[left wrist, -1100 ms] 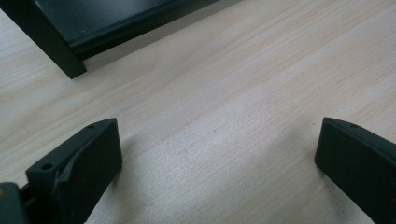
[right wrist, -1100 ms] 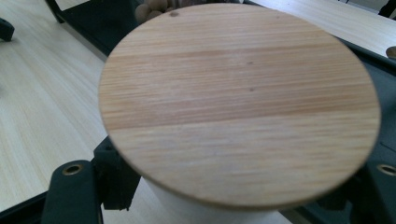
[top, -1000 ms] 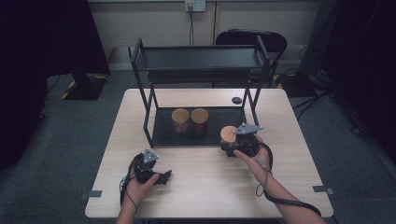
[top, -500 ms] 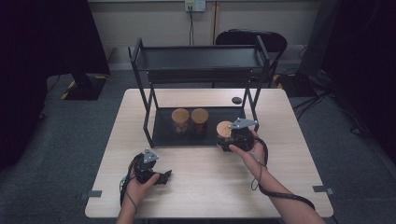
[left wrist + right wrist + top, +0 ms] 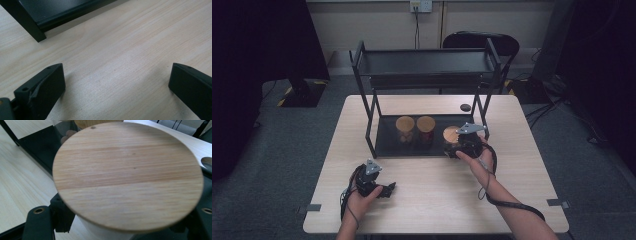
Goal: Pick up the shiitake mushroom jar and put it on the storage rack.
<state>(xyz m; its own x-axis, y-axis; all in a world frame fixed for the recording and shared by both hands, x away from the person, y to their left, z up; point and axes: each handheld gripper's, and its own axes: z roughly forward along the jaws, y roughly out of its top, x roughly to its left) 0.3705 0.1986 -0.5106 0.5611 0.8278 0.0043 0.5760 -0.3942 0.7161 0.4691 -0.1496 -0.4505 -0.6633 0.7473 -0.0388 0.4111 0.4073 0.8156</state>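
The right gripper (image 5: 458,142) clamps a wooden-lidded jar (image 5: 127,175) (lid unmarked) at the black rack's lower shelf (image 5: 384,135); the left gripper (image 5: 384,189) rests, jaws apart, on the table (image 5: 432,200).

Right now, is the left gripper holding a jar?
No, the left gripper has its fingers wide apart over bare table.

Both grippers are black. The left gripper (image 5: 384,190) and the right gripper (image 5: 452,146) each have a grey three-cornered plate on top and a black cable behind.
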